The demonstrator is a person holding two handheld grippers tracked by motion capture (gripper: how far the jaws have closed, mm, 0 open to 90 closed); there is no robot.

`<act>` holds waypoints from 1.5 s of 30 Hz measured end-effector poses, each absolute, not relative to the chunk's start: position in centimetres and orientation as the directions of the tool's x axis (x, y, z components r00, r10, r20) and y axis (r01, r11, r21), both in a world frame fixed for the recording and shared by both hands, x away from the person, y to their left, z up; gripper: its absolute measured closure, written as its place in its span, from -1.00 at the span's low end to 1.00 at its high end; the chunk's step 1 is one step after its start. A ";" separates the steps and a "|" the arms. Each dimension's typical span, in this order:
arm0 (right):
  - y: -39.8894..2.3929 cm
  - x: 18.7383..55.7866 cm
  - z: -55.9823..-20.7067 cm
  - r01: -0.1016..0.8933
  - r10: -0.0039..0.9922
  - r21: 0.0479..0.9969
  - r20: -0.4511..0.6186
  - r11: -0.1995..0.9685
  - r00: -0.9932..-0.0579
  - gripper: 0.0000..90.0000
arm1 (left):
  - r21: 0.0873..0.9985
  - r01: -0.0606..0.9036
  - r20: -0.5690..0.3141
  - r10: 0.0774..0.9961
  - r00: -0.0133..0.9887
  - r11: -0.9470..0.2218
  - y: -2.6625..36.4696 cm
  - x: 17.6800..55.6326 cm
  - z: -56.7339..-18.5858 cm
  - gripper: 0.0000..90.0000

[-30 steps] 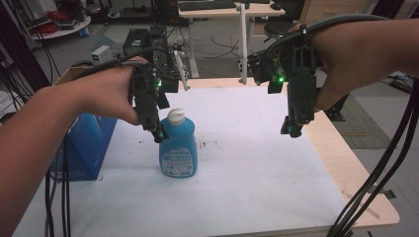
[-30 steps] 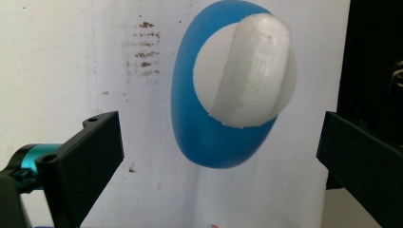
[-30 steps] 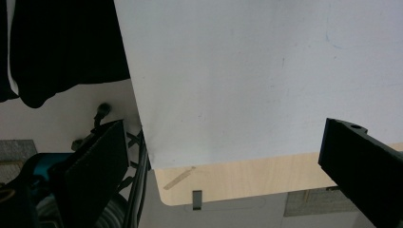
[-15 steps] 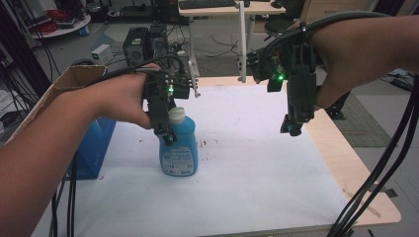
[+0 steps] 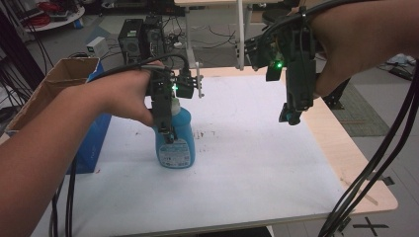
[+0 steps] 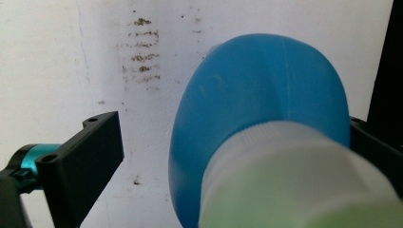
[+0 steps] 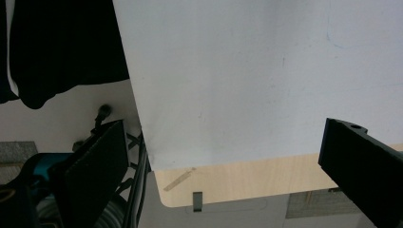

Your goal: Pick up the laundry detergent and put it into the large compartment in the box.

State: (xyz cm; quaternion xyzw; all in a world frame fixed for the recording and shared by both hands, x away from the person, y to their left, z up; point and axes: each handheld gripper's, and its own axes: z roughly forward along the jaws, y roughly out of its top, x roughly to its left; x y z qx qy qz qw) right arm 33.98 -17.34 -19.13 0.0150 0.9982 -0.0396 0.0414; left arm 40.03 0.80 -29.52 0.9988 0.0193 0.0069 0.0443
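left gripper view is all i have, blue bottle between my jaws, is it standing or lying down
observer: The blue bottle stands upright on the white table, with its label facing the person's side.
operator: where's the other gripper
observer: The right gripper hangs in the air over the right part of the table, jaws open and empty, well apart from the bottle.
operator: anything close to the bottle
observer: In the high view, a blue box stands at the table's left edge, to the left of the bottle.
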 end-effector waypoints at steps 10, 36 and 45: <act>-17.6 34.1 -19.4 0.031 0.024 -0.078 -0.082 0.996 -0.996 -0.96 | 0.079 0.033 0.033 0.036 0.999 -0.996 0.6 39.8 -29.5 -0.96; -17.8 34.5 -19.3 0.048 0.042 -0.066 -0.085 0.997 -0.995 -0.96 | 0.047 0.002 0.066 0.005 0.998 -0.999 0.5 39.3 -29.4 -0.64; -17.9 34.6 -19.4 0.047 0.041 -0.071 -0.084 0.996 -0.996 -0.95 | 0.036 -0.006 0.060 -0.004 0.998 -0.999 0.3 39.3 -29.5 -0.56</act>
